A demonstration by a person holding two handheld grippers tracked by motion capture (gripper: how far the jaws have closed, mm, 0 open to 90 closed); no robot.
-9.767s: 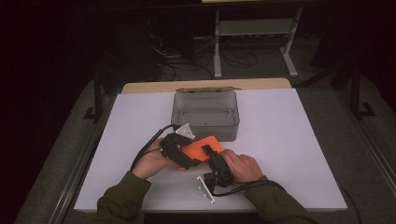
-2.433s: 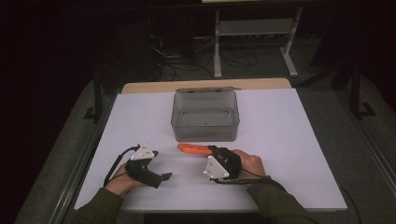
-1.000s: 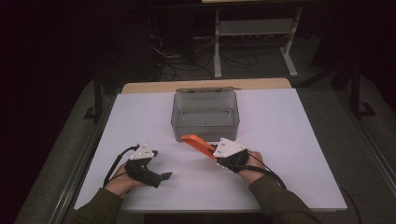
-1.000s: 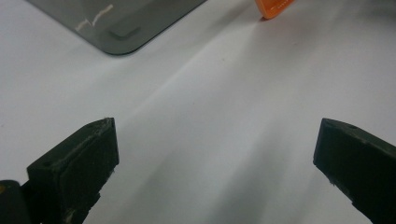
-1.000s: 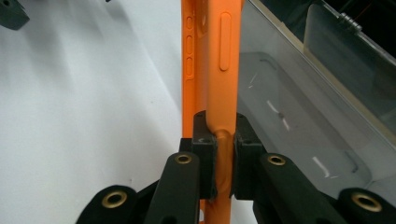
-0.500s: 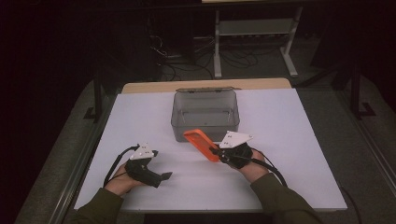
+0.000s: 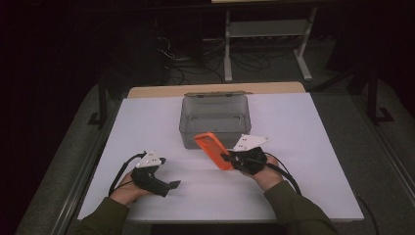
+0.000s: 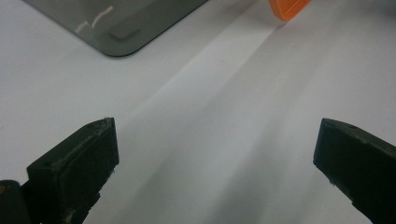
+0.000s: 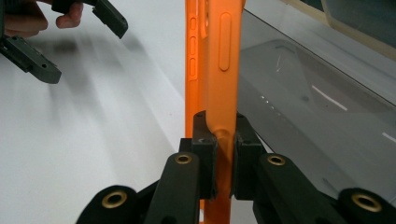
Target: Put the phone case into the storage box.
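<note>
Pinching the orange phone case [image 7: 213, 151] by one edge, the right tongs [image 7: 226, 157] hold it lifted off the white desk [image 7: 303, 137], tilted, just in front of the grey plastic box [image 7: 215, 117]. In the right gripper view the case [image 9: 215, 70] stands upright between the two pressed jaws, the box wall [image 9: 317, 116] beside it. The left tongs [image 7: 172, 185] rest near the desk's front edge, well apart from the case, jaws spread wide with nothing between them
</note>
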